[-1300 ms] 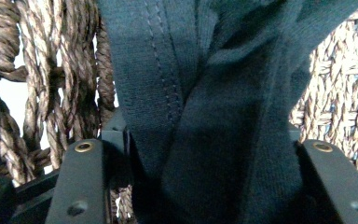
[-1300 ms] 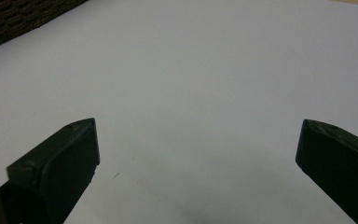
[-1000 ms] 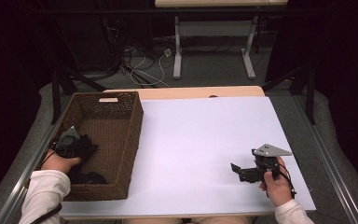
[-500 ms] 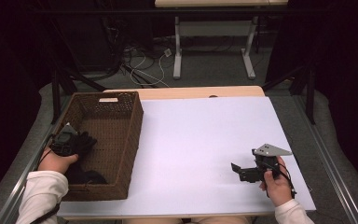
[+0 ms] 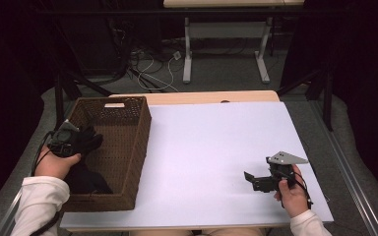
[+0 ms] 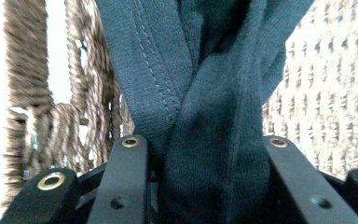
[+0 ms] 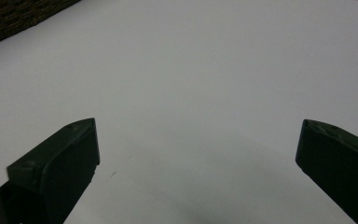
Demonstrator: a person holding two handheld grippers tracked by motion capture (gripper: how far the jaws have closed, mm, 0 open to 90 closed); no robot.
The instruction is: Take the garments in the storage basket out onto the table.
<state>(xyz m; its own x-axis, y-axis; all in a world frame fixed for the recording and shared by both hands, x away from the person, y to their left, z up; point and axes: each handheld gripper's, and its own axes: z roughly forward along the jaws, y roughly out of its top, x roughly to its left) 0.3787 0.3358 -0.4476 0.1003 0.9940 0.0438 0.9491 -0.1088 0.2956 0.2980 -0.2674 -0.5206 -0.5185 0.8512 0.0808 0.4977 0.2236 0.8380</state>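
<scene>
Two black blocky jaws of the right gripper [image 7: 198,163] rising from the bottom corners, standing wide apart with nothing between them, plain white matte table surface [image 7: 191,79] beneath and beyond, dark brown woven wicker basket [image 7: 14,16] edge at top left corner

Lifted out of the wicker basket [image 5: 128,147] toward nine o'clock since a second ago: left gripper [image 5: 76,140], now up over the basket's left rim instead of down inside it. Jaws just closed further, clamped now on a bunch of dark cloth [image 6: 205,107]. Drawn up with it, the cloth, hanging from the jaws toward the pile below.
</scene>
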